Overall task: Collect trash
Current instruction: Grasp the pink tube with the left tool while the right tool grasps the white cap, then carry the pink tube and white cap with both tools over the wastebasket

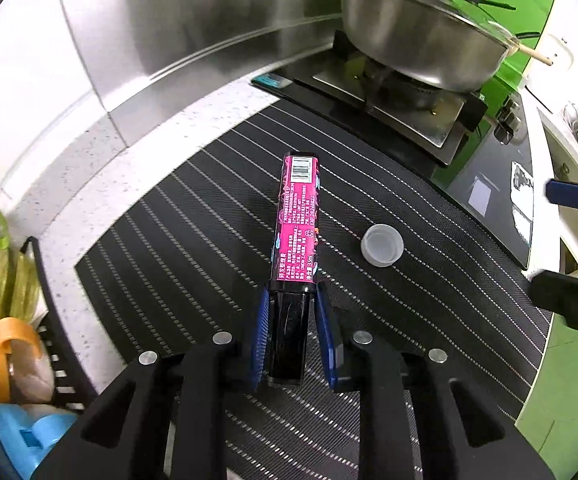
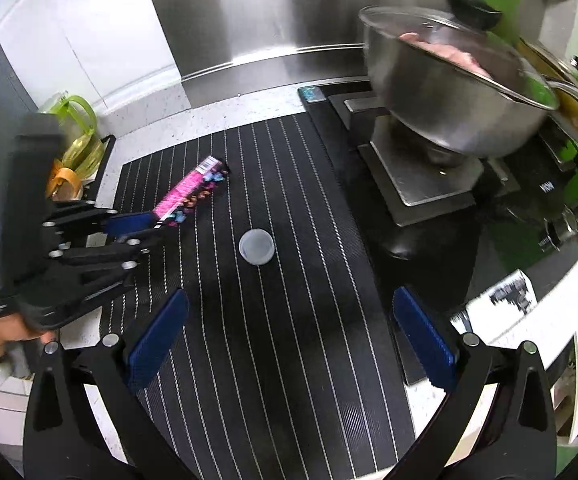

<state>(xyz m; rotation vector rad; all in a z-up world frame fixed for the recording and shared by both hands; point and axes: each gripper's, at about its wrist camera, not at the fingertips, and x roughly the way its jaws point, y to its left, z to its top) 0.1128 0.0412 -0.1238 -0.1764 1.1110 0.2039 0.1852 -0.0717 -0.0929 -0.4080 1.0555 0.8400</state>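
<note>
From the left wrist, the left gripper (image 1: 292, 320) pinches the black end of the pink tube (image 1: 298, 216), lying on the striped mat (image 1: 169, 240). From the right wrist, the right gripper (image 2: 289, 336) hangs spread; the plastic cap (image 2: 256, 247) remains uncollected on the counter (image 2: 217, 110).

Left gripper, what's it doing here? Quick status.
The left gripper is closed on the black end of the pink box, which lies on the striped mat next to the stove. A small clear cap sits on the mat just right of the box, untouched. The right gripper is open and empty above the mat, the cap ahead of it. No bin is in view.
</note>
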